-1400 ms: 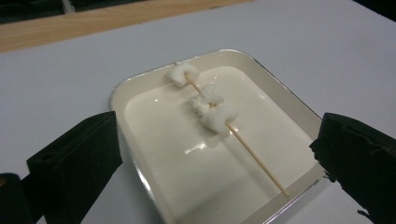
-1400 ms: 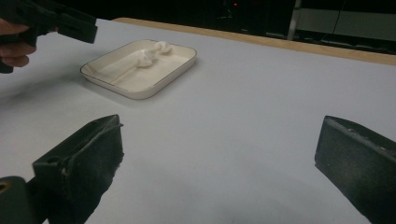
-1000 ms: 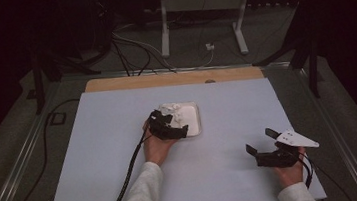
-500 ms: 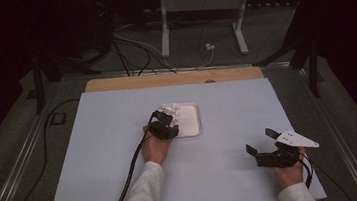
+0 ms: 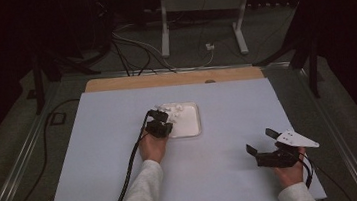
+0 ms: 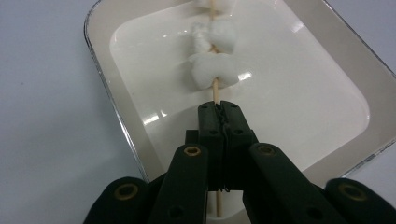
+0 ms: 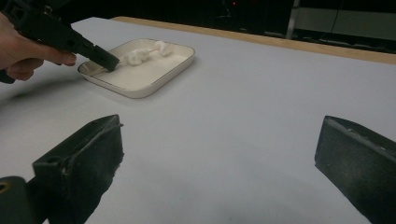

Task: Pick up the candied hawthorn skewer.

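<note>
My left gripper (image 6: 219,112) clamps the bare end of the marshmallow skewer (image 6: 212,70) over the white tray (image 6: 327,60), near the table's far edge. Tilting could slide marshmallows off. My right gripper (image 5: 263,142) idles open near the front-right corner.

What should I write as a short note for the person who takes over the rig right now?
Left gripper: shut on the skewer, over the tray.
Right gripper: open, empty, low over the mat at the near right, apart from the tray.
Things: the skewer carries white pieces and lies along the tray's left part.
Done: skewer gripped.
Left: probably lift or move it; whether it rests on the tray I cannot tell.
</note>
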Available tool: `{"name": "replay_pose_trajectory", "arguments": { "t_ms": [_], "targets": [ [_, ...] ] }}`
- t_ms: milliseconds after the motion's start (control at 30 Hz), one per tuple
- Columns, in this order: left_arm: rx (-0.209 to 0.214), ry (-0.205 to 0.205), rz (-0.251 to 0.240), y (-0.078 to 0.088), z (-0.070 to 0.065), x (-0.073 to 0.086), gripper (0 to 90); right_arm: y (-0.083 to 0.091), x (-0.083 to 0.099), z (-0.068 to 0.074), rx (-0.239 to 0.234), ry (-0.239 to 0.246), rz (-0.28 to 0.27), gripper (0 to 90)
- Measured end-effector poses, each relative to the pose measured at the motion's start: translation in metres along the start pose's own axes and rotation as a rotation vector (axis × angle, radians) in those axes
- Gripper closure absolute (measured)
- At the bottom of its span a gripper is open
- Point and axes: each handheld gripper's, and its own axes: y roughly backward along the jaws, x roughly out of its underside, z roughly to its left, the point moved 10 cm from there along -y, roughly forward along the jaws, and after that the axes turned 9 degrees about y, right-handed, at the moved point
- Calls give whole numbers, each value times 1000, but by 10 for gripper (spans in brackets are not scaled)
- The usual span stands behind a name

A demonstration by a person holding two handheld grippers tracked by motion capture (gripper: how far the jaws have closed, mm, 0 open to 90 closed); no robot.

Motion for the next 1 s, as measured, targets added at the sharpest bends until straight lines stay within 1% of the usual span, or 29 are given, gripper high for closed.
{"name": "replay_pose_trajectory", "arguments": {
  "t_ms": [133,333,433,467,567,633,667,733,767,800,833,867,900,933,1000],
  "targets": [
    [30,13,-14,6,-3,-1,900,0,0,0,1,0,0,10],
    [58,-3,-38,21,-7,-2,900,0,0,0,2,1,1,10],
    [76,0,-57,29,-8,-2,900,0,0,0,2,0,2,10],
    [76,0,-57,29,-8,-2,900,0,0,0,2,-1,3,10],
    [108,6,-101,41,-8,-3,900,0,1,1,-1,-5,6,10],
    [128,10,-130,48,-8,-3,900,0,0,2,-8,-24,2,10],
    [130,9,-138,51,-8,-2,900,-1,-1,3,-16,-41,-4,10],
    [142,0,-160,58,-7,-1,900,-2,-3,5,-45,-93,-17,10],
    [149,-2,-172,61,-7,0,900,-3,-4,5,-51,-112,-19,10],
    [153,-6,-182,64,-7,1,900,-3,-5,6,-55,-118,-21,10],
    [156,-12,-191,67,-6,2,900,-4,-6,7,-57,-113,-20,10],
    [156,-12,-191,67,-6,2,900,-4,-7,8,-58,-115,-19,10],
    [172,-24,-211,73,-6,3,900,-5,-9,10,-66,-119,-23,10],
    [175,-32,-218,77,-6,3,900,-6,-12,11,-72,-124,-25,10],
    [193,-47,-240,85,-6,4,900,-6,-19,14,-91,-130,-39,10]
  ]
}}
